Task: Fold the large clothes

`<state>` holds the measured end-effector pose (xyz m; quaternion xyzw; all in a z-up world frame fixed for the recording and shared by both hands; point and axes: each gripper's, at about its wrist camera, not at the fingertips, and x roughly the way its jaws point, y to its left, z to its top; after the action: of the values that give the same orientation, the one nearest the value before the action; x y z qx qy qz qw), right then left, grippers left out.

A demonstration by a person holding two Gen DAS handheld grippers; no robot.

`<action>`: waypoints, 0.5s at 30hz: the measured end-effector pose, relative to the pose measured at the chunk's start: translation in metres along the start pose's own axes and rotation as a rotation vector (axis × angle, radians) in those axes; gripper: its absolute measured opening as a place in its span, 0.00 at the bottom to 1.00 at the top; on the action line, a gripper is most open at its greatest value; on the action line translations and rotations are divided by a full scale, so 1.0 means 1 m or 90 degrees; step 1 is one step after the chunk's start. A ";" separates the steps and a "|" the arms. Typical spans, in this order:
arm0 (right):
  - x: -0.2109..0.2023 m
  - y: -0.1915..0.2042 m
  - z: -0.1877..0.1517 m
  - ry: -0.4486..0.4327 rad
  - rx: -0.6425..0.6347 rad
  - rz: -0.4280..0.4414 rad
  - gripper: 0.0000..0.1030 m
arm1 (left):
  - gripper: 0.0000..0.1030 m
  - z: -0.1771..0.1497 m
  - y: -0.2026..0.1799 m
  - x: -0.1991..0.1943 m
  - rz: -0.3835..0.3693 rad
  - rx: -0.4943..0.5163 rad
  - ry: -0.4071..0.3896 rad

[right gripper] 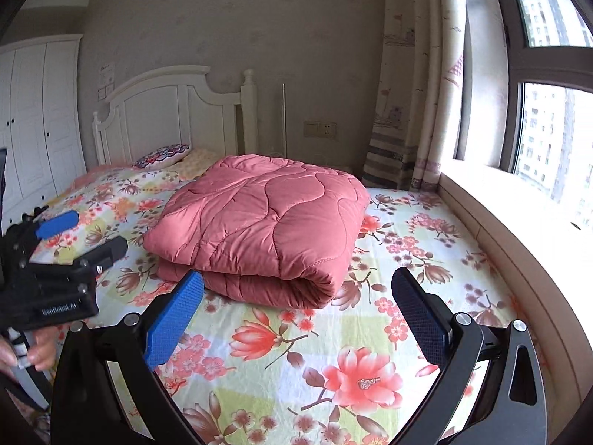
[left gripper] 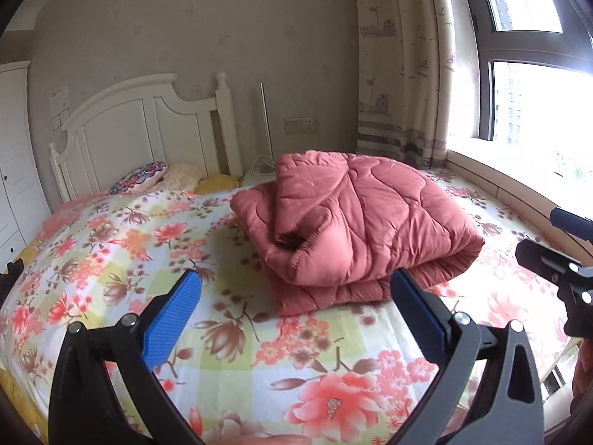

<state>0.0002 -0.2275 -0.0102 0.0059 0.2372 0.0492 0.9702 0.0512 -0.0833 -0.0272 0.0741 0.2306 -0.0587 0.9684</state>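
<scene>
A thick pink quilted comforter (left gripper: pixel 355 222) lies folded into a bundle on the floral bed sheet (left gripper: pixel 148 244); one corner flap is turned over on top. The right wrist view shows the same comforter (right gripper: pixel 259 222) with its rounded fold facing me. My left gripper (left gripper: pixel 296 289) hovers open in front of the bundle, blue pads wide apart, nothing between them. My right gripper (right gripper: pixel 296 289) is also open and held short of the fold. The left gripper (right gripper: pixel 78 233) appears at the left of the right wrist view, held by a hand (right gripper: pixel 37 348). The right gripper (left gripper: pixel 552 237) shows at the left view's right edge.
A white headboard (left gripper: pixel 148 126) and pillows (left gripper: pixel 141 181) stand at the bed's far end. A white wardrobe (right gripper: pixel 33 118) is at the left. A window ledge (right gripper: pixel 519 230) and curtain (right gripper: pixel 418 92) run along the right side. Bare sheet (right gripper: pixel 333 352) lies in front of the bundle.
</scene>
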 end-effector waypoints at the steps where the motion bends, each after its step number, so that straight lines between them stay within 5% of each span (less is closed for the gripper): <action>1: 0.001 -0.001 -0.001 0.002 0.004 0.000 0.95 | 0.98 -0.001 0.000 0.000 0.000 -0.001 0.003; 15: 0.003 -0.002 -0.007 0.012 0.018 0.008 0.95 | 0.98 -0.007 0.002 -0.001 0.021 -0.012 0.006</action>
<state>-0.0005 -0.2297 -0.0177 0.0206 0.2471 0.0521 0.9674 0.0478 -0.0797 -0.0324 0.0690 0.2342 -0.0401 0.9689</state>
